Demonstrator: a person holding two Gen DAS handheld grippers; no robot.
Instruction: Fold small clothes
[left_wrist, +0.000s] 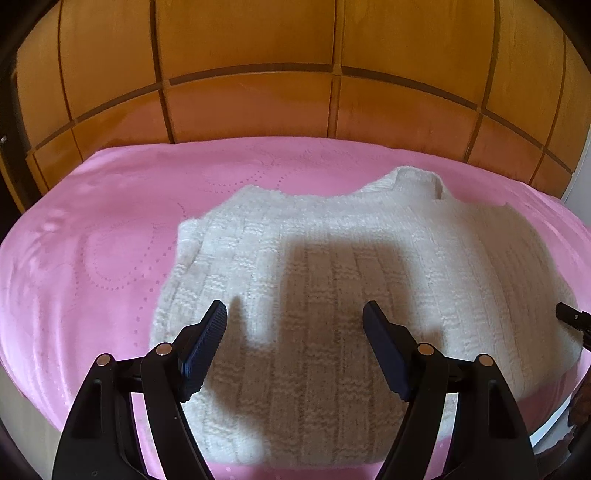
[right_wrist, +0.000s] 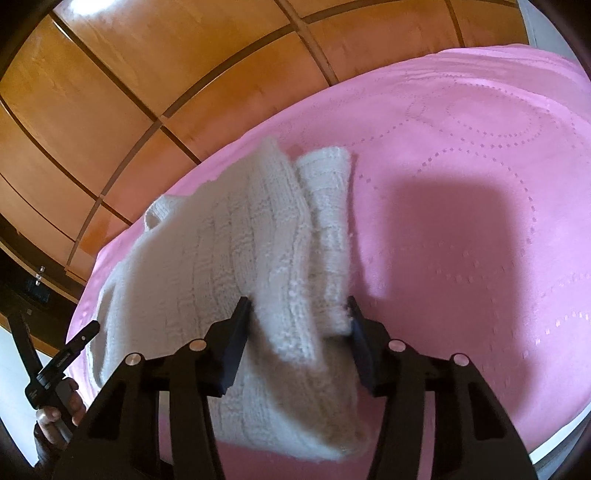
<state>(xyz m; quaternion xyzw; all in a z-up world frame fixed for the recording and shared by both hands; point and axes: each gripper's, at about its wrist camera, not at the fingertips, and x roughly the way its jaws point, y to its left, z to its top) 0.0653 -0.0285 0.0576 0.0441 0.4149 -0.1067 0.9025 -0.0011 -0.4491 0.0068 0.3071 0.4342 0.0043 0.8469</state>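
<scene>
A white sweater (left_wrist: 332, 280) is spread on a pink blanket (left_wrist: 92, 229), wood panels (left_wrist: 251, 103) beyond. Its right edge is pinched by the right gripper (right_wrist: 297, 314); the left gripper (left_wrist: 295, 317) is held spread, empty.

Pink embossed blanket (left_wrist: 110, 221) covers bed; orange wood-panelled wall (left_wrist: 251, 103) rises just behind it

Sweater (left_wrist: 332, 258) on the blanket (left_wrist: 92, 229), near its front edge; wooden panelled wall (left_wrist: 251, 66) behind the blanket; sweater's sleeve (right_wrist: 328, 206) folded over.
</scene>
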